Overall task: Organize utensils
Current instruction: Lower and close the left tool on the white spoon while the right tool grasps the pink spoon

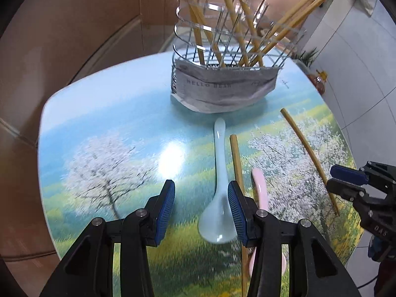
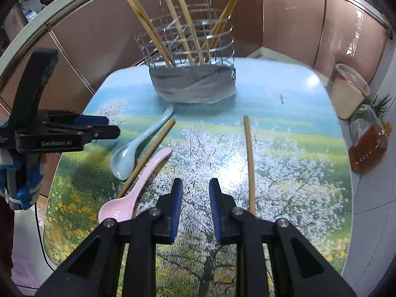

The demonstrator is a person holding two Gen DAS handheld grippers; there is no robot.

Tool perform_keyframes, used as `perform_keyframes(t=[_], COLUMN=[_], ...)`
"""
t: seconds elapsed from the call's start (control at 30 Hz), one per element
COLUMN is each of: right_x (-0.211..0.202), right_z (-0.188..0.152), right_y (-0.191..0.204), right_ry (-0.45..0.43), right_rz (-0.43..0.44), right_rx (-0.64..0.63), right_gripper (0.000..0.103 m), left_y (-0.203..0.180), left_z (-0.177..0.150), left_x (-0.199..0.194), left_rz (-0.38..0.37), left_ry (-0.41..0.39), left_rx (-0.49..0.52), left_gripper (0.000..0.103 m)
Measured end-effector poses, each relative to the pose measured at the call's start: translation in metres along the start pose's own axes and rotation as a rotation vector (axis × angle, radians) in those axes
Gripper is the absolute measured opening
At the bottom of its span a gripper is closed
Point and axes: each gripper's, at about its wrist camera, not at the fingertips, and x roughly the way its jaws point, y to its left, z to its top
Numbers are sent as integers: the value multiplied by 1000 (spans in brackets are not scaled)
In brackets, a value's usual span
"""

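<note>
Left gripper (image 1: 201,209) hangs open over the blue spoon (image 1: 219,188) mid-table, right gripper (image 2: 195,206) open and empty too; next it probably needs to pinch the handle.

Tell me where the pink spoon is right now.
The pink spoon lies on the table, left of the right gripper in the right wrist view. Its handle crosses a loose chopstick, with the pale blue spoon just beyond.
</note>
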Motion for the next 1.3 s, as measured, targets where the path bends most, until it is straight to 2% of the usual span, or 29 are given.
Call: perform_keyframes(t=[0.43, 0.8, 0.93, 1.1, 1.3], right_x=[27, 46, 55, 69, 81], right_z=[1, 6, 10, 14, 22], right_y=[-2, 18, 30, 37, 42], right_ry=[40, 69, 82, 110, 126], right_rz=[19, 75, 94, 112, 128], right_rx=[1, -4, -6, 18, 37], right_gripper=[21, 21, 21, 21, 23], left_y=[-10, -12, -4, 3, 16], left_z=[16, 19, 12, 8, 4], left_x=[39, 44, 46, 43, 40], left_rz=[3, 25, 59, 57, 49], left_ry=[59, 73, 83, 81, 75], left_rx=[38, 70, 85, 87, 83], left_gripper=[44, 44, 39, 36, 23])
